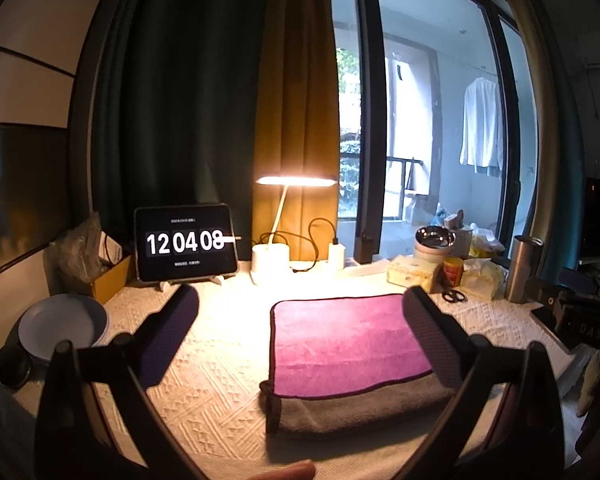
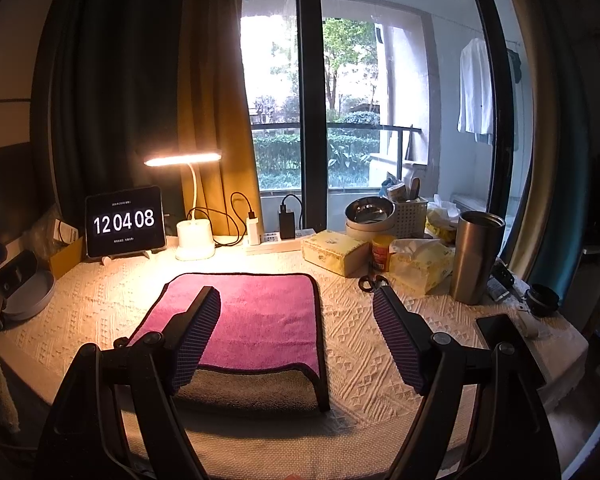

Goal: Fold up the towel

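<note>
Left wrist view: my left hand-held gripper spread wide, empty.
Right wrist view: my right hand-held gripper likewise.
Towel: folded flat on tabletop, grey underside strip nearest me, long axis running away toward the window.

On your table: tablet clock, lit desk lamp, tissue box, steel tumbler, scissors, grey plate.

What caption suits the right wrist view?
Open right gripper hovering above a folded magenta-and-grey towel on a lamplit table.
</note>
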Demonstrator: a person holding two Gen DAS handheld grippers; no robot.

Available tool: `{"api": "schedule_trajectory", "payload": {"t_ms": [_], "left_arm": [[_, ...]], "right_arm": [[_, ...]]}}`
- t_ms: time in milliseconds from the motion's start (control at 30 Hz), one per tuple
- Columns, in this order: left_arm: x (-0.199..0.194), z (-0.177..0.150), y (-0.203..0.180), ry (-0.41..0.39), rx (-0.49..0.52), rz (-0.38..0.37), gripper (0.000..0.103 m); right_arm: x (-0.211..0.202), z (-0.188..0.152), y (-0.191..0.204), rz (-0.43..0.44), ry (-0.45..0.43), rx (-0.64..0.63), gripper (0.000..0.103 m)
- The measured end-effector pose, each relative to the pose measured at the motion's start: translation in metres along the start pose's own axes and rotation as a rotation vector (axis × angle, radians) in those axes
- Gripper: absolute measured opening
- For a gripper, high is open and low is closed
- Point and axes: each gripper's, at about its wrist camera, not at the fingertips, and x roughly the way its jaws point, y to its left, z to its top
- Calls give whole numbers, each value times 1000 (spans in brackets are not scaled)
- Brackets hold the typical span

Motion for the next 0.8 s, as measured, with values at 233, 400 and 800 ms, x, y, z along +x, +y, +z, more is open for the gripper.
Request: {"api": "schedule_trajectory", "payload": {"t_ms": [233,400,800], "left_arm": [[23,-6,-6,71,29,-27,103],[47,-20,-7,160,29,-39,103],[101,-59,-6,390,2,-44,102]], "right_arm": [[20,-7,-5,21,55,17,81],[41,-14,-7,37,109,23,81],[98,-42,-17,91,294,53,81]]}}
